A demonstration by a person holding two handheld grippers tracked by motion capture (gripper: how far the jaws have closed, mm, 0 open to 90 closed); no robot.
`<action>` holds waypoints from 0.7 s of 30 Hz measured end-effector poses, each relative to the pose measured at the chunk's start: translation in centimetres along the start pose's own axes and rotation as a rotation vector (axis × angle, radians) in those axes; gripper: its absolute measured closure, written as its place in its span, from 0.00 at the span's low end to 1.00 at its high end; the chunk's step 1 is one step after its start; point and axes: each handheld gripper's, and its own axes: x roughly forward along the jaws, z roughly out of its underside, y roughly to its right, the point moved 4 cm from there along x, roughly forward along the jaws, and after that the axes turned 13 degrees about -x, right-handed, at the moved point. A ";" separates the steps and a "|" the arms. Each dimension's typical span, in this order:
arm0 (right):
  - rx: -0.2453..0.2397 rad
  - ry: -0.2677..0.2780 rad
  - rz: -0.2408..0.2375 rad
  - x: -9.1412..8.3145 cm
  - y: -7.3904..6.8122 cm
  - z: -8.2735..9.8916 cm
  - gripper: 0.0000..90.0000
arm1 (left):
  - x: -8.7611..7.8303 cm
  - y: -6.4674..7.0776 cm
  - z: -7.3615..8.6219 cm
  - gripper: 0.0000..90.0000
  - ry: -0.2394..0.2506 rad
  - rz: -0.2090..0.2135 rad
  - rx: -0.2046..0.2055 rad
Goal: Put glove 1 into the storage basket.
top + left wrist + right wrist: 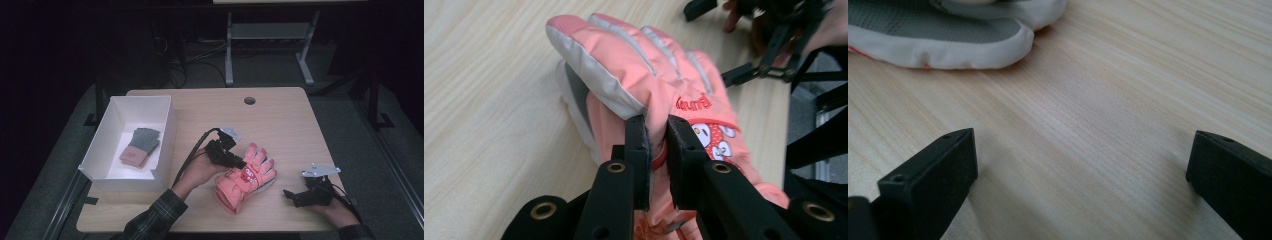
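Nearest the person, the right gripper (292, 196) rests low on the bench (280, 120), jaws spread wide with nothing between them and bare wood ahead in the right gripper view. Just beyond, the left gripper (239, 162) is clamped on the pink ski glove (246, 179): in the left gripper view its jaws pinch a fold of fabric near the glove's wrist, with padding bulging above the pads. The glove lies near the front middle of the bench; a grey-and-white palm beneath it suggests a second glove stacked under the first, though the angle leaves this uncertain. Farther left stands the white box (112, 117), which holds a small grey knit glove (141, 146) with a pink cuff. Risk noted: the hold takes only a thin pleat of slippery shell, so a lift may let the fabric slide out, or raise the top glove alone and leave the lower one behind. A glove dangling from such a hold could also snag the box's near wall.
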 end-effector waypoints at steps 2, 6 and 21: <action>-0.001 0.000 0.000 0.0 0.0 0.0 0.00 | 0.3 -0.1 0.1 0.89 -0.004 -0.004 0.003; -0.001 0.000 0.000 0.0 0.0 0.0 0.00 | 0.8 -0.1 0.3 0.88 -0.019 -0.023 0.029; -0.017 -0.021 -0.013 -1.3 -0.4 -1.2 0.30 | -1.3 0.9 0.0 0.45 0.081 0.008 0.049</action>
